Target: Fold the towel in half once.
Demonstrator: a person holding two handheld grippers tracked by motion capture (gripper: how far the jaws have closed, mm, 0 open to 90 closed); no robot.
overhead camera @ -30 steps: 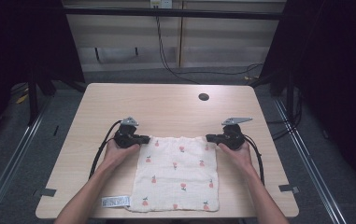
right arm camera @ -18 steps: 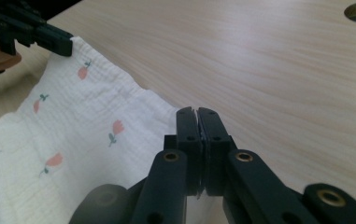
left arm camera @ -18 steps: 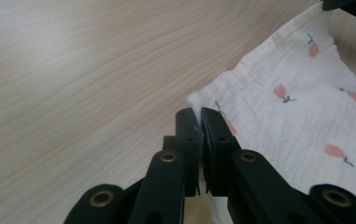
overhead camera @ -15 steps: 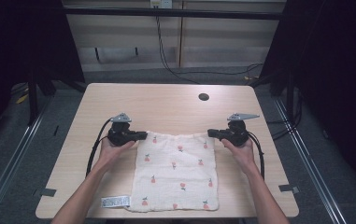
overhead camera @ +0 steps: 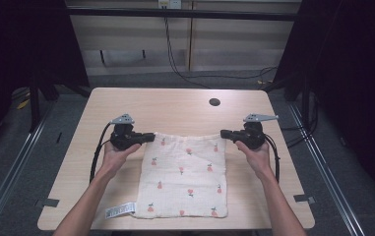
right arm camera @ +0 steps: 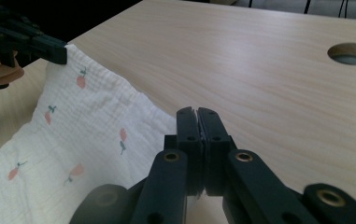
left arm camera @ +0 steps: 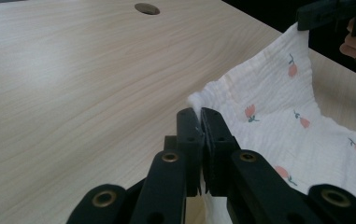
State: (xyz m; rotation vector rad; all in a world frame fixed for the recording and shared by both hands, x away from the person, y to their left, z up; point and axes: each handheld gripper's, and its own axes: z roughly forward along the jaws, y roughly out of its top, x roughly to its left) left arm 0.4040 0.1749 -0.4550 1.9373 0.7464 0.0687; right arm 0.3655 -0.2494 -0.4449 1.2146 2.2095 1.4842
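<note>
Wooden table (overhead camera: 126, 105); cloth (overhead camera: 185, 172) corner label (overhead camera: 120, 210) unreadable

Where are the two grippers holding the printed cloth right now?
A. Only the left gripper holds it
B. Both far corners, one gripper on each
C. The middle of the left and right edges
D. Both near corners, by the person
B: the left gripper and the right gripper are each shut on a far corner of the cloth, and its far edge is lifted off the table.
</note>
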